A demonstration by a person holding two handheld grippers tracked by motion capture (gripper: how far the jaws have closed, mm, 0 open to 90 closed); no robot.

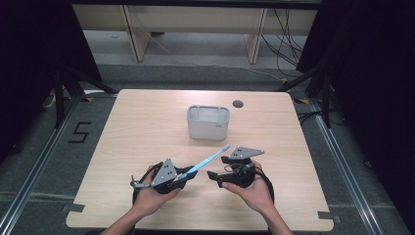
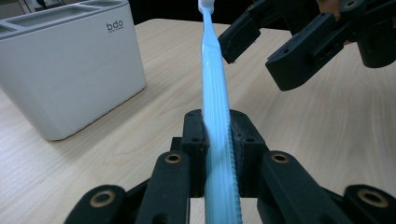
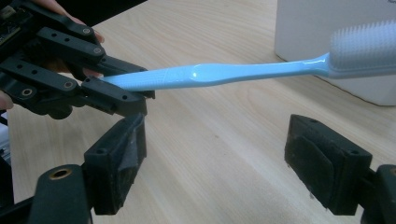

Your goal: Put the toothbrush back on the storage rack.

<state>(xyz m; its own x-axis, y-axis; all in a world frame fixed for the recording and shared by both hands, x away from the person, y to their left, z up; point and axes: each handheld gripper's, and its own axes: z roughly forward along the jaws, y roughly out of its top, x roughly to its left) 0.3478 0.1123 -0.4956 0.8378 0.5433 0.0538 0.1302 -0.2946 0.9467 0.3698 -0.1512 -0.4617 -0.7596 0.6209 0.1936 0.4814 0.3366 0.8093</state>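
Note:
A light blue toothbrush (image 1: pixel 208 160) slants up toward the white holder (image 1: pixel 208 122), its white bristle head (image 3: pixel 364 46) farthest from my left hand. My left gripper (image 1: pixel 182 177) is shut on the lower end of the toothbrush's (image 2: pixel 215 116) handle, both pads pressed against it. My right gripper (image 1: pixel 219 167) stands open just to the right of the brush, nothing between its pads. In the right gripper view the toothbrush (image 3: pixel 219 73) crosses level above and beyond the open jaws (image 3: pixel 224 168). The right gripper's fingers (image 2: pixel 299 60) hang near the brush neck in the left gripper view.
The white compartmented holder (image 2: pixel 70 70) stands at the table's middle, beyond both hands. A round cable hole (image 1: pixel 238 104) lies behind it to the right. Bare wooden tabletop (image 1: pixel 147 132) surrounds the holder on all sides.

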